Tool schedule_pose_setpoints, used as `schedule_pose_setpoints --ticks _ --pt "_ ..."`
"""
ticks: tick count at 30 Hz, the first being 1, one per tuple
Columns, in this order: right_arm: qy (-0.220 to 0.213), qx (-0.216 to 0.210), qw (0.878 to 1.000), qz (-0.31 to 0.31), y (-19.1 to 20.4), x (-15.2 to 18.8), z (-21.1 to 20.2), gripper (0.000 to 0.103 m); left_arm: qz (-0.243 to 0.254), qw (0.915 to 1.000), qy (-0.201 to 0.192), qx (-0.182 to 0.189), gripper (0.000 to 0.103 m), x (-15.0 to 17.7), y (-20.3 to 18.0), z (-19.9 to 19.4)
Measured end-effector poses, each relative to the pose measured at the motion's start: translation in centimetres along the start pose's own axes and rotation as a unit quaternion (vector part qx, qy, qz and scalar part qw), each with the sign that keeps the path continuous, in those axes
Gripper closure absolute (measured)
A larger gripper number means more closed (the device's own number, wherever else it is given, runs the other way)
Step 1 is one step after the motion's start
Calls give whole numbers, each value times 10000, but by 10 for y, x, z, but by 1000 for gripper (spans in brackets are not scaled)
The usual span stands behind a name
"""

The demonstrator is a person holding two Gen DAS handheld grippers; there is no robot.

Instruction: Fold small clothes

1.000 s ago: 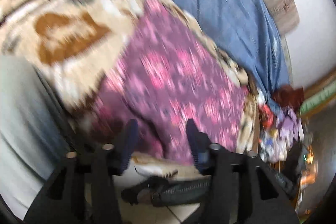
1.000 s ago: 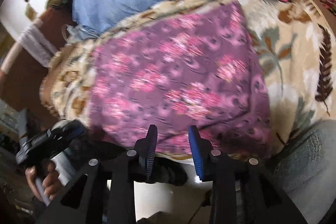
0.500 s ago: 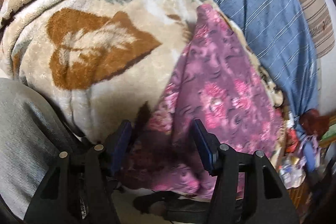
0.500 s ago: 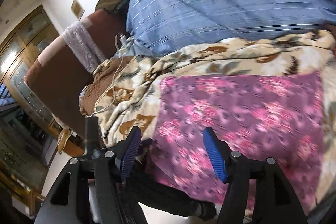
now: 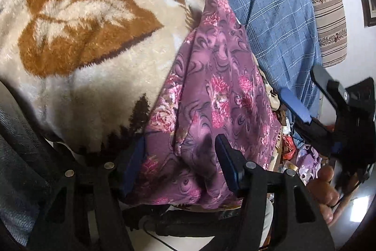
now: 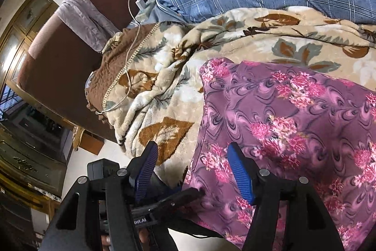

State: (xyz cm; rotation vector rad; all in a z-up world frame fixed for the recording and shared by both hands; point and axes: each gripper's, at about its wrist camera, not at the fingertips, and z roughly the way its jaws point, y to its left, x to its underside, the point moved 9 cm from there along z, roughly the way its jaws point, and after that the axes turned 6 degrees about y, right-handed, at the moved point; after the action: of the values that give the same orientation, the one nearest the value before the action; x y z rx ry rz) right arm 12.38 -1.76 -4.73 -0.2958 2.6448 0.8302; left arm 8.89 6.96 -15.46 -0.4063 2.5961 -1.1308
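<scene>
A purple cloth with pink flowers point(image 5: 218, 91) lies on a beige leaf-pattern blanket point(image 5: 94, 51) at the bed's near edge. My left gripper point(image 5: 178, 152) is open, its fingers either side of the cloth's near hanging edge. My right gripper point(image 6: 192, 164) is open at the cloth's point(image 6: 293, 133) left near corner; its right finger point(image 6: 239, 171) is over the cloth and its left finger point(image 6: 145, 168) is over the blanket point(image 6: 235, 44). The right gripper also shows at the right of the left wrist view point(image 5: 303, 95), and the left gripper shows low in the right wrist view point(image 6: 169, 199).
A blue checked pillow point(image 5: 270, 4) lies behind the cloth. A brown headboard point(image 6: 58, 58) with a white charger cable point(image 6: 134, 22) stands to the left. Clutter point(image 5: 296, 152) sits beside the bed on the right. My grey trouser leg point(image 5: 16, 168) is at lower left.
Both grippers have moved in toward the cloth's near edge. The cloth looks bunched narrower and the views are sharper. The jaws of both stay open.
</scene>
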Motion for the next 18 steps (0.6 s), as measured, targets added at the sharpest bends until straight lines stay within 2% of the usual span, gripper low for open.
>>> schedule_pose_setpoints --ticks 4,11,16,18 --pt "121 54 9999 -12 3 -6 8 41 128 9999 6 14 46 3 -5 2" --pt "127 239 9996 6 8 -10 7 40 -81 9998 56 153 46 4 1 0" --pt "250 484 9984 174 -3 -5 10 40 40 10000 5 40 46 5 -2 2" --pt "376 570 9974 242 -7 -5 17 40 51 9999 -119 -5 60 3 -3 -1"
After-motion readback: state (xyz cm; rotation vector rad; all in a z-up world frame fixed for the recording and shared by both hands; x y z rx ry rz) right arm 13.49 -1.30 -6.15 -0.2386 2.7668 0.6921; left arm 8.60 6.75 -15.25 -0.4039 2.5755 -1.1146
